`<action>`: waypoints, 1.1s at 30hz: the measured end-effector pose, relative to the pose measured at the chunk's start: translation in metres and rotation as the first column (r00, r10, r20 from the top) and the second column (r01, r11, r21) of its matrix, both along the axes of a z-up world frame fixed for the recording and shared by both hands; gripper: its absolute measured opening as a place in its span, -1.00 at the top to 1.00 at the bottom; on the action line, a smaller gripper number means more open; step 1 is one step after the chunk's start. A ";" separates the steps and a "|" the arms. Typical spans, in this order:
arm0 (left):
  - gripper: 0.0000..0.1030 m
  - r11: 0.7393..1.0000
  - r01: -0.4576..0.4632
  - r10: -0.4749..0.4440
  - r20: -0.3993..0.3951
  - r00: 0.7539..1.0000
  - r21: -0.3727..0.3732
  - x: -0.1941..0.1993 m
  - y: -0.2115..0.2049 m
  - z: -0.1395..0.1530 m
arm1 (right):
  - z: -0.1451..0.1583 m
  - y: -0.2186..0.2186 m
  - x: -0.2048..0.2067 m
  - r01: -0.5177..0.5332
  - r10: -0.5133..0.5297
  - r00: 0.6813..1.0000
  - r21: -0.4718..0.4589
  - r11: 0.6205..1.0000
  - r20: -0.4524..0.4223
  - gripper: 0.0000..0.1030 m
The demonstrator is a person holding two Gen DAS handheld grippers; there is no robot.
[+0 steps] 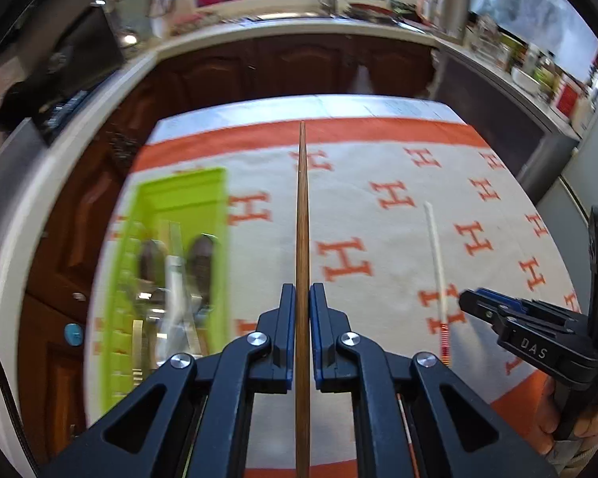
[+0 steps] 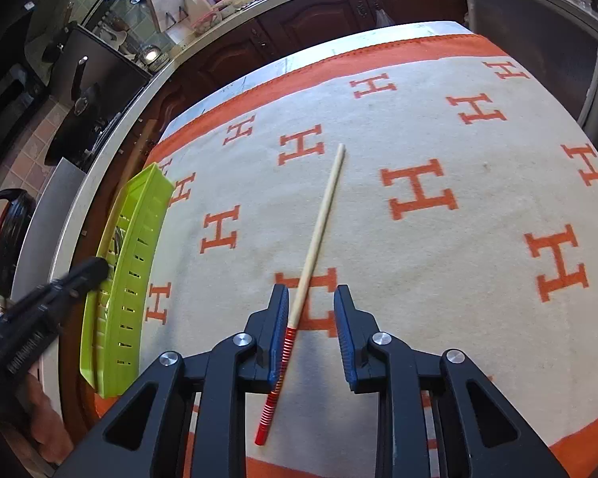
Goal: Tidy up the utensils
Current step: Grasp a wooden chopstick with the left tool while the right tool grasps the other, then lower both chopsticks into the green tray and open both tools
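A table under an orange-and-cream H-patterned cloth (image 2: 438,279) bears a green utensil tray (image 2: 135,263) and a pale chopstick (image 2: 319,223).

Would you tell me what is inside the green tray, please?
The green tray holds blurred metal utensils, probably spoons, and a pale handle. What lies beneath them is covered, and motion blur hides their exact count.
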State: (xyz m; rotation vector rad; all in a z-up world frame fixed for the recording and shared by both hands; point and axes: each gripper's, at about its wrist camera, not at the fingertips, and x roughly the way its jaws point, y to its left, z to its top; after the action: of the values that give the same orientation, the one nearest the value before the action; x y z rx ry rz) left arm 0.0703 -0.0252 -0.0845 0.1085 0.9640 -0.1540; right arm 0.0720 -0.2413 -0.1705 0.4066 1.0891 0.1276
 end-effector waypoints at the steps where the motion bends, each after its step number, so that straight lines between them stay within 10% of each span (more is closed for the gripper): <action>1: 0.92 0.999 -0.027 0.026 0.016 1.000 0.020 0.000 0.011 0.004 | 0.000 0.002 0.001 -0.005 0.005 1.000 -0.003 1.000 -0.001 0.47; 15: 0.91 0.979 -0.183 0.190 -0.075 0.979 0.090 0.007 0.101 -0.043 | -0.015 0.048 0.030 -0.030 0.023 0.999 -0.211 0.977 -0.038 0.34; 21: 0.49 0.980 -0.192 0.196 -0.098 0.976 0.048 0.007 0.117 -0.054 | -0.016 0.060 0.032 -0.010 -0.001 0.999 -0.346 0.938 -0.032 0.83; 33: 0.02 0.967 -0.243 0.245 0.021 0.969 -0.080 -0.017 0.156 -0.015 | 0.027 0.071 0.028 0.002 0.000 1.000 -0.123 0.992 0.016 0.90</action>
State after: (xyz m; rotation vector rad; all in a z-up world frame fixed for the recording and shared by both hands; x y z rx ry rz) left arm 0.0532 0.1313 -0.0995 -0.0790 0.9317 0.0379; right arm 0.1001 -0.1705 -0.1431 0.2946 1.0753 0.0622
